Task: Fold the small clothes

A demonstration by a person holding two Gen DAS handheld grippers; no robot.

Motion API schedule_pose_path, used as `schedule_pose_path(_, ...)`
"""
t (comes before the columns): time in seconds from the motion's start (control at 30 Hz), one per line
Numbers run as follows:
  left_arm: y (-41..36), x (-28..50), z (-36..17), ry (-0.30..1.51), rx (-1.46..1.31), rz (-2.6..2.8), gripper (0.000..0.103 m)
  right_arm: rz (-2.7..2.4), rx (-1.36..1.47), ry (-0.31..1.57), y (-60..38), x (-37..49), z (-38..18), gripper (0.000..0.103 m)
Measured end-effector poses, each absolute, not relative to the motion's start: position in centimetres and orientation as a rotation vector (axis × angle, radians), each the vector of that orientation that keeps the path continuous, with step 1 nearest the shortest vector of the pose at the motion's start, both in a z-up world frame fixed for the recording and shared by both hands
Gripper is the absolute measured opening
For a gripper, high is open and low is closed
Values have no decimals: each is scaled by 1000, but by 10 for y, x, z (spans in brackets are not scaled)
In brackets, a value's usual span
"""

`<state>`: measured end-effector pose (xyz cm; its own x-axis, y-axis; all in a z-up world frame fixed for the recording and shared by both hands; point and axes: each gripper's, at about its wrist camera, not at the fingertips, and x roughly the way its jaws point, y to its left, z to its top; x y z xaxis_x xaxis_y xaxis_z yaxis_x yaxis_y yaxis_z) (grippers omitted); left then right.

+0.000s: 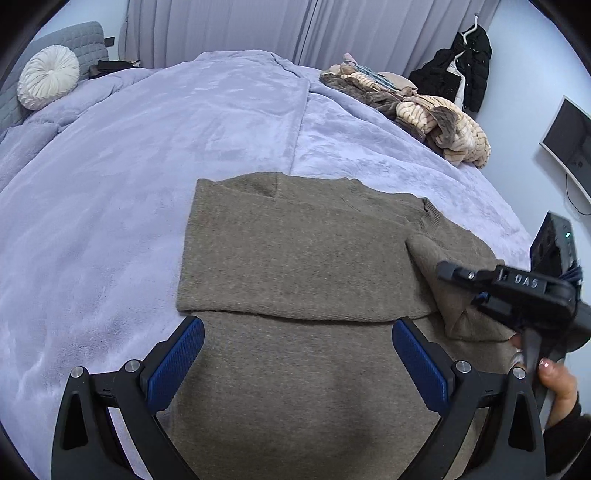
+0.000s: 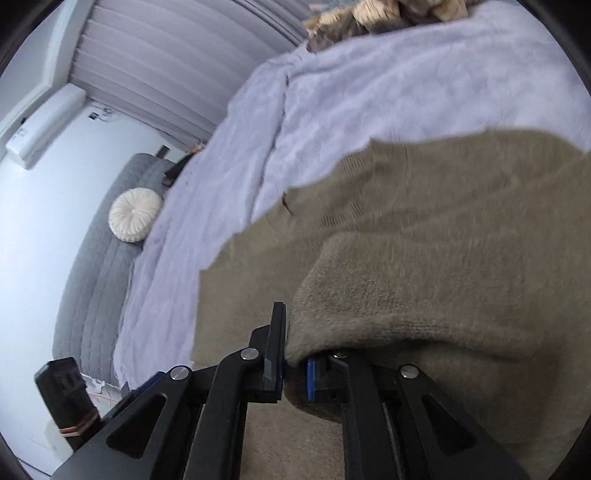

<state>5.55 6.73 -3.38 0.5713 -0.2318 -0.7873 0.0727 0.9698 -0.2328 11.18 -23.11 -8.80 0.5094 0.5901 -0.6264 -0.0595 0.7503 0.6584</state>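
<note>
1. across the bed [image 1: 110,206] lies a pale lilac plush blanket [image 1: 229,122], filling most of both views, with pleated curtains [image 1: 229,26] behind it.
2. on the near part of that blanket rests the brown knit sweater [image 1: 295,251], its far half already folded flat over the near half; the ribbed collar [image 1: 430,214] shows at the right of the fold.
3. toward the far right edge of the bed sits a heap of cream and brown clothes [image 1: 436,114], well apart from the sweater; a black coat [image 1: 465,70] hangs on the wall beyond.
4. at the head end a grey quilted headboard [image 1: 77,40] carries a round white cushion [image 1: 48,75].
5. the left tongs [image 1: 299,354] hover over the sweater's near half, blue pads spread wide, with nothing gripped.
6. the right tongs [image 2: 295,354] are nearly closed, pinching a thick fold of the sweater [image 2: 424,266], which bulges out past the pads; in the left view the same tongs [image 1: 447,271] reach in from the right over a raised flap.
7. a hand [image 1: 554,384] with painted nails holds the right tool's handle.
</note>
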Motion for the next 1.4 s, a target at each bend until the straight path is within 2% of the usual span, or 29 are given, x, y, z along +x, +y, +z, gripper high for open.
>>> schedule_pose_path(0.03,71,58,-36,948,-190,-181,102,395,646,1004,-230,113,-100,43)
schedule_pose_path(0.07,75,60,-38,946,-197,-184,102,378,677,1016,-234,111,-109,60)
schedule_pose_path(0.23,80,72,-47,947,-245,-225,102,285,848,894,-272,103,-104,61)
schedule_pose_path(0.3,82,74,-47,938,-288,-268,102,235,862,867,-285,107,-97,40)
schedule_pose_path(0.33,84,76,-47,931,-313,-289,102,225,827,863,-283,112,-92,14)
schedule_pose_path(0.47,100,85,-41,897,-415,-333,102,343,528,859,-225,121,-64,13)
schedule_pose_path(0.57,111,92,-41,897,-465,-345,102,453,301,919,-163,122,-65,14)
schedule_pose_path(0.6,111,94,-43,908,-472,-354,102,465,257,951,-146,124,-71,15)
schedule_pose_path(0.63,110,97,-45,923,-471,-363,102,471,232,981,-136,125,-78,32)
schedule_pose_path(0.67,108,97,-47,934,-466,-368,102,472,225,1008,-130,124,-84,59)
schedule_pose_path(0.7,104,98,-49,946,-453,-376,102,469,239,1029,-129,121,-89,71)
schedule_pose_path(0.73,100,99,-51,954,-439,-385,102,469,256,1034,-131,117,-91,77)
schedule_pose_path(0.93,77,110,-61,1011,-397,-424,102,446,446,1025,-199,73,-85,77)
schedule_pose_path(1.2,49,133,-69,1078,-354,-413,102,216,938,931,-345,5,-107,77)
schedule_pose_path(1.27,43,138,-67,1080,-342,-402,84,133,1022,879,-367,-4,-112,77)
schedule_pose_path(1.3,42,141,-68,1094,-329,-390,59,100,1071,851,-375,-7,-115,77)
schedule_pose_path(1.33,41,144,-71,1119,-319,-380,27,81,1117,826,-381,-7,-119,77)
schedule_pose_path(1.37,42,146,-74,1145,-324,-381,15,71,1162,805,-386,-5,-124,70)
schedule_pose_path(1.4,45,145,-76,1158,-347,-393,15,58,1171,804,-385,-1,-126,58)
